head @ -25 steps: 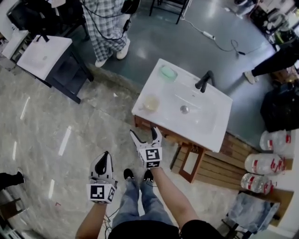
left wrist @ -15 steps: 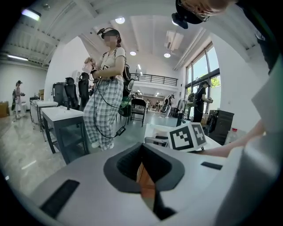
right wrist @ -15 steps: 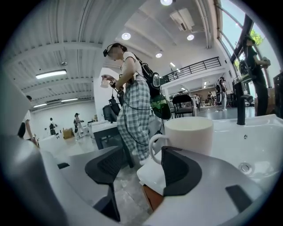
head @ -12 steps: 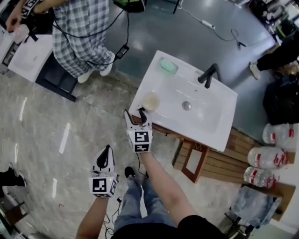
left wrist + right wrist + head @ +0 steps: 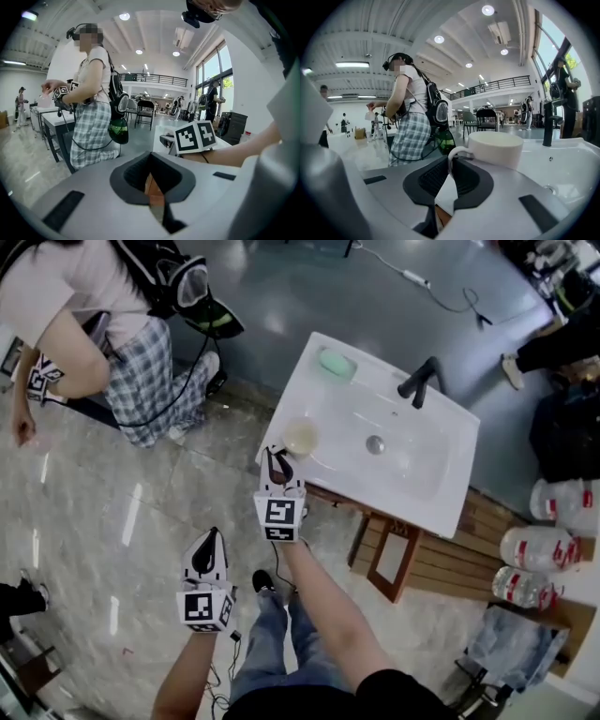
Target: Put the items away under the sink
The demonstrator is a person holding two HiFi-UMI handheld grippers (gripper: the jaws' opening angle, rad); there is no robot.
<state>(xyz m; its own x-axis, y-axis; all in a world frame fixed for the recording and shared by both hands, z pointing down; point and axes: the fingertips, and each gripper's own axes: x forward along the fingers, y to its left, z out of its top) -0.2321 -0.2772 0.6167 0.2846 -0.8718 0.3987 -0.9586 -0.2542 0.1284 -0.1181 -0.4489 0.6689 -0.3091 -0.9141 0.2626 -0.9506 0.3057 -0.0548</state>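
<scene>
A cream mug (image 5: 302, 438) stands on the front left corner of the white sink top (image 5: 441, 507). My right gripper (image 5: 277, 460) reaches it from the front. Its jaws have just been closing, and in the right gripper view the gripper (image 5: 450, 168) is shut on the mug's (image 5: 496, 149) looped handle. My left gripper (image 5: 206, 542) hangs lower and to the left over the floor, shut and empty. In the left gripper view its jaws (image 5: 152, 176) meet with nothing between them, and the right gripper's marker cube (image 5: 195, 136) shows ahead.
A green soap dish (image 5: 337, 363) and a black faucet (image 5: 419, 381) sit on the sink top. A wooden cabinet door (image 5: 386, 563) stands ajar under the sink. A person in plaid trousers (image 5: 141, 362) stands at the left. Big water bottles (image 5: 530, 563) lie at the right.
My right gripper moved up and left to the mug and its jaws closed on the handle. The left gripper kept close to its place. The person in plaid moved nearer at the upper left.
</scene>
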